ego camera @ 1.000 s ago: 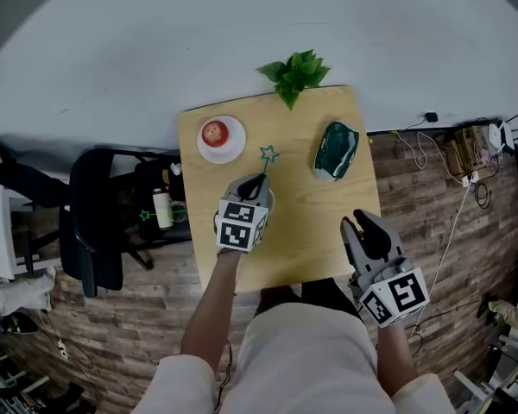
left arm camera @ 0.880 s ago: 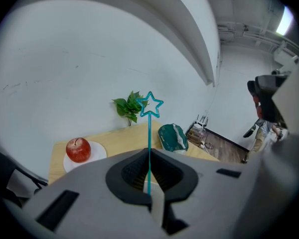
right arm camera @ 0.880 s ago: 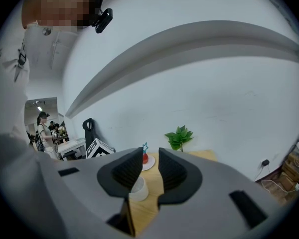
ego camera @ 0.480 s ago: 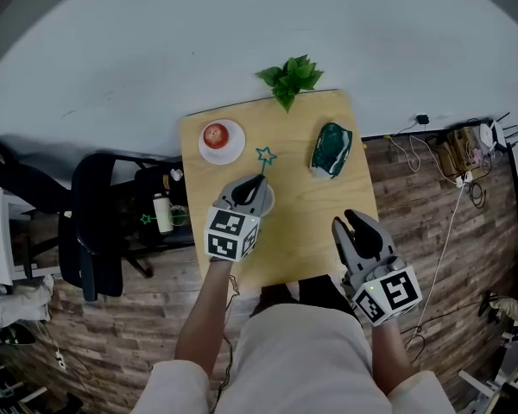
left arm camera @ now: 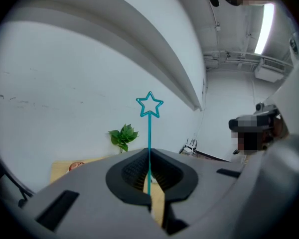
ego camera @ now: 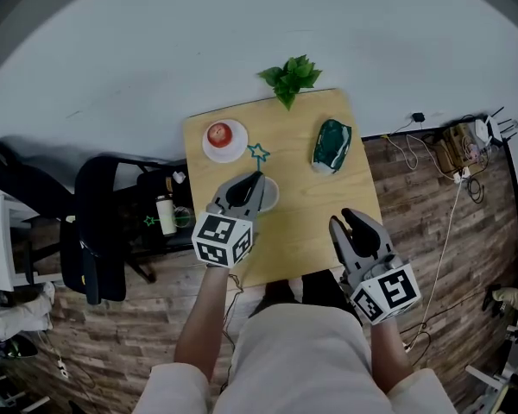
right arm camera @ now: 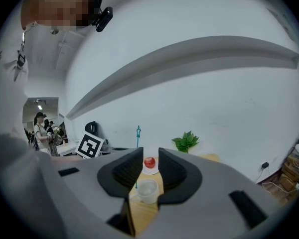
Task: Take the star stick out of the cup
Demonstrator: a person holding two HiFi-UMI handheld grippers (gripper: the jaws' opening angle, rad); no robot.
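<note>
A thin teal star stick (left arm camera: 149,133) stands upright between the jaws of my left gripper (left arm camera: 149,156), which is shut on its shaft. In the head view the left gripper (ego camera: 254,179) is raised over the clear cup (ego camera: 270,194), with the star (ego camera: 258,152) pointing toward the plate. The right gripper view shows the cup (right arm camera: 147,191) on the table and the stick (right arm camera: 137,148) rising beside its left rim; I cannot tell whether the stick's lower end is inside. My right gripper (ego camera: 352,224) hangs open and holds nothing near the table's front right edge.
On the wooden table (ego camera: 306,201) are a white plate with a red apple (ego camera: 217,133) at the back left, a potted plant (ego camera: 289,78) at the back edge and a dark green bag (ego camera: 331,146) on the right. A black chair (ego camera: 99,222) stands left of the table.
My left gripper has risen with the star stick in it, and the star has drifted toward the plate. The right gripper has shifted slightly left and stays open.
</note>
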